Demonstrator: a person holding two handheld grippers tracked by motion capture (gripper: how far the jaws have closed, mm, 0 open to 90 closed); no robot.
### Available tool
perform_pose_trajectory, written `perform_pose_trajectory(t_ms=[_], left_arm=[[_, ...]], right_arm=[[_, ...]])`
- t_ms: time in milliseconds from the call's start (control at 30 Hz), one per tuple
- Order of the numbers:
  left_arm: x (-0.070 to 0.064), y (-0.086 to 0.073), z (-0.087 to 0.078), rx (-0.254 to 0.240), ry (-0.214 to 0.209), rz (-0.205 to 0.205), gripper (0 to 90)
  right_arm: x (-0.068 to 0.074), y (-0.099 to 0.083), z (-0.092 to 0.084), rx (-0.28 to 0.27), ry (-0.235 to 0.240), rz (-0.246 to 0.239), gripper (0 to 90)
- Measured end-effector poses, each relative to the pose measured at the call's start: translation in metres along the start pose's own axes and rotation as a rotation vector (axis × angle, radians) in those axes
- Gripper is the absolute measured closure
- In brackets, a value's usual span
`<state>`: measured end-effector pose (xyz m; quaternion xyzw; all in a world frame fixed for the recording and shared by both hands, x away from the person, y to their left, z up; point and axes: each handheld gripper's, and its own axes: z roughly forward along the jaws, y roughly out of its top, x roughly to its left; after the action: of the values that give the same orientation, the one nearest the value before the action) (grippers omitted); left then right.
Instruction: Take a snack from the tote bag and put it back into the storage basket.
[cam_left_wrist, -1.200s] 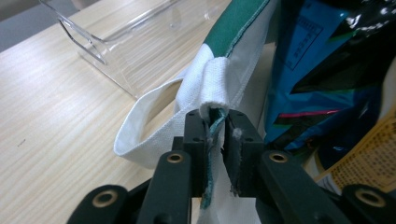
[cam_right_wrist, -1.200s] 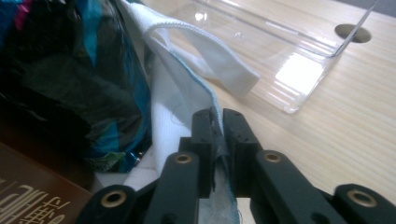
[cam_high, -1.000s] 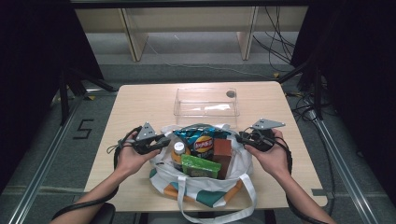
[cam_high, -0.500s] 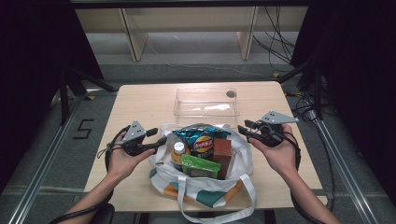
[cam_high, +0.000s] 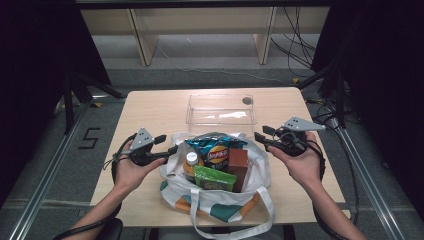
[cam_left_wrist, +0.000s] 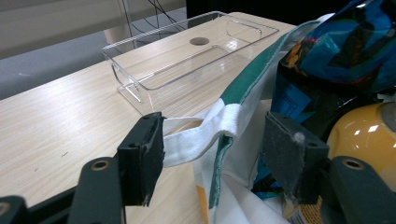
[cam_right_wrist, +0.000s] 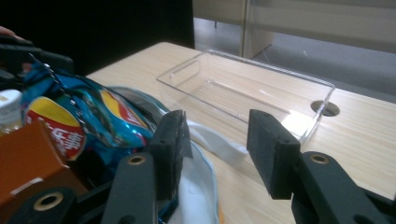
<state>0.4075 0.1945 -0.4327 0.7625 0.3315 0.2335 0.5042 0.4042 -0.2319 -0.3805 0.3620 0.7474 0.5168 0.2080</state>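
Bag (cam_high: 220, 200): soft cloth, heavy with snacks, will sag. Take it at the rim hem. Left gripper (cam_left_wrist: 219, 161) and right gripper (cam_right_wrist: 217, 149) jaws just opened, released; the left's straddle the hem untouched.

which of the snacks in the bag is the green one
The flat green packet, lying at the bag's near side, below the blue chip bag and left of the brown box.
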Motion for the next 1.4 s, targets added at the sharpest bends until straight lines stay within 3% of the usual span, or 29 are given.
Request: perform_pose_trajectory(t_ms=[67,100,133,333,467,667,733,833,967,1000,1033,1067,1200,1233,1300,1400], left_arm=[[0.001,-0.001,0.0,0.0,-0.003,-0.002,36.7],[0.001,0.0,0.0,0.001,-0.004,0.003,36.5],[0.001,0.0,0.0,0.001,-0.004,0.003,36.3],[-0.001,0.001,0.001,-0.001,-0.008,0.006,35.8],[-0.003,0.003,0.002,-0.02,-0.009,0.018,35.8],[-0.002,0.0,-0.001,-0.007,-0.006,0.02,35.8],[-0.001,0.0,-0.001,-0.011,-0.005,0.022,35.7],[-0.001,0.001,-0.002,-0.014,-0.003,0.014,35.5],[-0.001,0.002,-0.001,-0.017,-0.003,0.014,35.4],[-0.001,0.002,-0.001,-0.016,-0.003,0.013,35.4],[0.0,0.002,-0.001,-0.017,-0.004,0.02,35.3],[-0.001,0.001,-0.001,-0.015,-0.005,0.013,34.9],[-0.001,0.001,-0.001,-0.011,-0.002,0.015,34.7],[-0.001,0.001,-0.001,-0.014,-0.002,0.013,34.6],[-0.001,0.001,-0.002,-0.019,0.0,0.013,34.5],[0.0,0.001,-0.001,-0.027,-0.007,0.016,34.5]], right_arm=[[0.005,0.003,-0.001,-0.008,0.022,0.04,55.1],[0.004,0.004,-0.002,-0.008,0.026,0.019,54.7],[0.006,0.005,-0.003,-0.011,0.04,0.035,54.4],[0.012,0.011,-0.003,-0.038,0.084,0.023,53.9],[0.021,0.014,-0.004,-0.05,0.147,0.027,53.8],[0.035,0.022,-0.002,-0.036,0.189,-0.006,54.4],[0.04,0.023,0.006,-0.035,0.217,-0.052,56.0],[0.043,0.023,0.011,0.015,0.227,-0.07,57.9],[0.045,0.022,0.015,0.024,0.219,-0.066,59.7],[0.043,0.022,0.017,0.025,0.224,-0.091,60.3],[0.043,0.022,0.019,0.051,0.242,-0.084,61.0],[0.043,0.022,0.019,0.068,0.23,-0.077,62.0],[0.041,0.021,0.024,0.048,0.216,-0.085,63.6],[0.041,0.022,0.023,0.076,0.228,-0.074,64.4],[0.038,0.022,0.027,0.07,0.225,-0.099,67.0],[0.041,0.02,0.029,0.082,0.224,-0.06,69.3]])
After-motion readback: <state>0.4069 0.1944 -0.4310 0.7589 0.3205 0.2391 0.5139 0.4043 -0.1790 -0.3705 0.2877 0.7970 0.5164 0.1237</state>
